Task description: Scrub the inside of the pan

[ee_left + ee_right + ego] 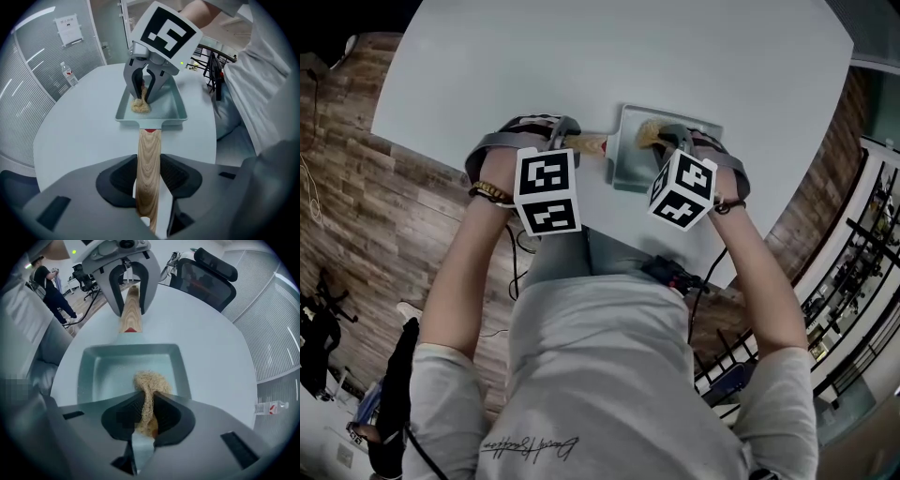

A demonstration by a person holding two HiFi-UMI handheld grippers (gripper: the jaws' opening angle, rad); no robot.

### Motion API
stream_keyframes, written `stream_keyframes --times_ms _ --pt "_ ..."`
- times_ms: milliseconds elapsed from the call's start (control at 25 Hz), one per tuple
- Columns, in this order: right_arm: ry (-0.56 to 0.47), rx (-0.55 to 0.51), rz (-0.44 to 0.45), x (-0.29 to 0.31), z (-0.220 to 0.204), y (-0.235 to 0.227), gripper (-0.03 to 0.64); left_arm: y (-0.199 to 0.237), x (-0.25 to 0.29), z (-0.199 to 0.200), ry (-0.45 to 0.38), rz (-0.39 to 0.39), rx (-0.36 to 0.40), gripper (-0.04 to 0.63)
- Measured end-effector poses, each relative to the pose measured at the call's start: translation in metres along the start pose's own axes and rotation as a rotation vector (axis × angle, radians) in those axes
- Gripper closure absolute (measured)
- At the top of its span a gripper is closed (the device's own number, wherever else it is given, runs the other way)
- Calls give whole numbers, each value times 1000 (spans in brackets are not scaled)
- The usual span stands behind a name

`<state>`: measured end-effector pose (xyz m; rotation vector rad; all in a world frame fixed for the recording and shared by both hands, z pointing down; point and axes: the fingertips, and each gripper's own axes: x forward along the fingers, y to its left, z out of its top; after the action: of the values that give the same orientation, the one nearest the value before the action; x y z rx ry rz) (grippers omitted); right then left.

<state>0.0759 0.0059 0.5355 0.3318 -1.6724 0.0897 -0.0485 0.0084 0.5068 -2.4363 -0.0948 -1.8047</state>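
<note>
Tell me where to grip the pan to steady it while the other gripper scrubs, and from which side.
Grip the wooden handle from above, jaws across its narrow width, a little back from the pan. It is straight and flat-sided. It sticks out level from the pan's short side, clear of the basin where the right gripper presses the scrubber. The left gripper is clamped just so.
</note>
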Motion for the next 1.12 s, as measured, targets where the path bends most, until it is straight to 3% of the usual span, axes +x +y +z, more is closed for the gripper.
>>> stream_keyframes --times_ms 280,680,880,1120 --pt "36 -20 88 -4 -8 29 546 3 1 -1 6 -1 7 439" --pt "108 -32 326 -12 -16 72 548 4 2 -3 13 -3 9 439" --pt "92 -23 271 -12 -15 72 549 2 3 -3 24 -14 23 439" --pt "63 6 96 -6 -17 40 546 -3 1 -4 42 -34 51 440"
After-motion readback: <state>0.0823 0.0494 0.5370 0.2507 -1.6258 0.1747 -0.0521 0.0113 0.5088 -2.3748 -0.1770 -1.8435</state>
